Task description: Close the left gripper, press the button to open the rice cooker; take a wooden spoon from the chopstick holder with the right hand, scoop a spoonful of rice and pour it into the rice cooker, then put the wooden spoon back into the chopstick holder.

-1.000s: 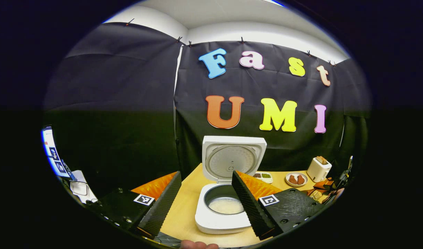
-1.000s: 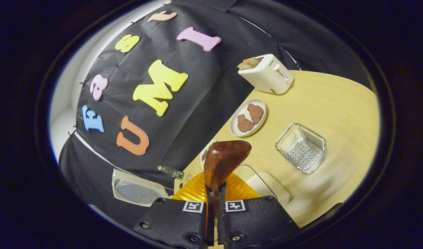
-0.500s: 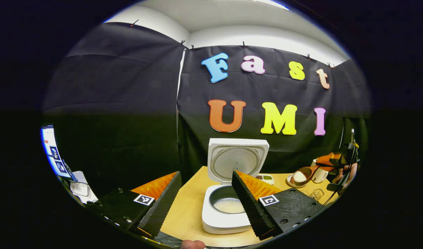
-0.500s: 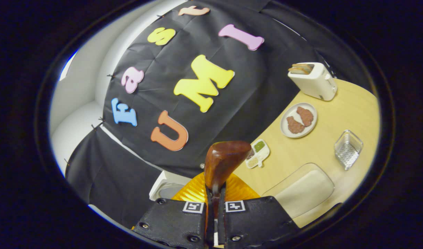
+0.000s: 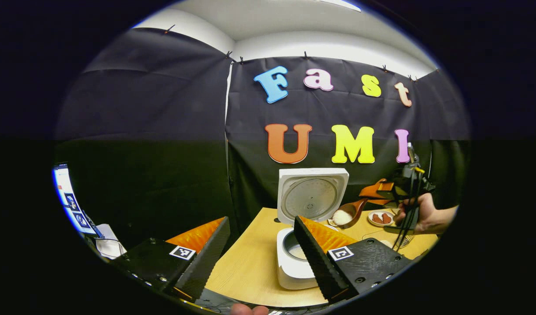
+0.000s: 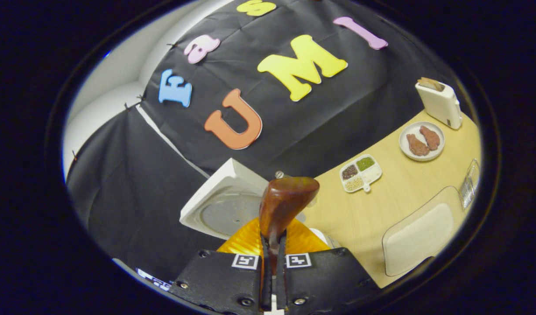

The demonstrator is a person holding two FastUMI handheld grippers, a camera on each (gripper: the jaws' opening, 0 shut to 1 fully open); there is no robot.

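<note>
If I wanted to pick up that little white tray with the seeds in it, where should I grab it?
Probably by the small tab sticking out of the divided tray's near long edge. The tray lies flat and low on the table, its compartments filled, so pinching inside would disturb the contents. Come from the table's open side, fingers over and under the tab; the toaster and plate stand well apart.

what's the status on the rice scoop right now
Left gripper open, idle near the cooker. Right gripper shut on the wooden spoon, rice loaded, beside the raised lid, short of the pot. Nothing in the way.
</note>
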